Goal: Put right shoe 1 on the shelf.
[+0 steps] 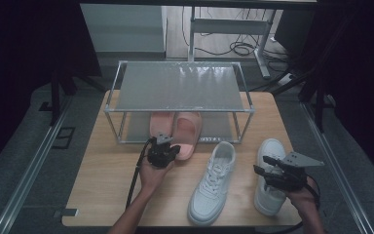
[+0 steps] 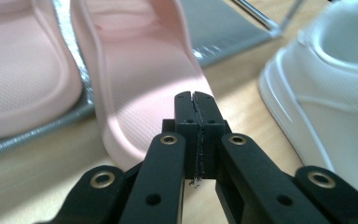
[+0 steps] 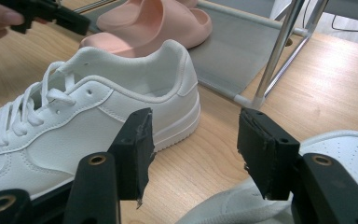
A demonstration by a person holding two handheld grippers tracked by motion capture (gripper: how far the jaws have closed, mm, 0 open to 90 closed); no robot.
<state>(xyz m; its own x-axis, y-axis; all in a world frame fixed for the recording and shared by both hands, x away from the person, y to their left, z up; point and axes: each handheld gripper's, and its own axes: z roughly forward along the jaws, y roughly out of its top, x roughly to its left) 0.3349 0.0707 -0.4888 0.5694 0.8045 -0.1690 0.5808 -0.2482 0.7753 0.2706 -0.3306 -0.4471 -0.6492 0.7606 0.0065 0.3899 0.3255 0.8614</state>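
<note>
While the left gripper (image 1: 171,152) sits pinched tight with nothing inside, its tips touch the pink slipper (image 1: 187,132) at 12 o'clock. At 3 o'clock, the right gripper (image 1: 262,165) is spread wide over a white sneaker (image 1: 269,187), holding nothing.

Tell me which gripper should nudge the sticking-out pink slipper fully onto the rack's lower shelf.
Left, probably. The left gripper, jaws shut with nothing between them, sits right at the heel of the pink slipper that overhangs the lower shelf. The right gripper hangs open over the far white sneaker.
</note>
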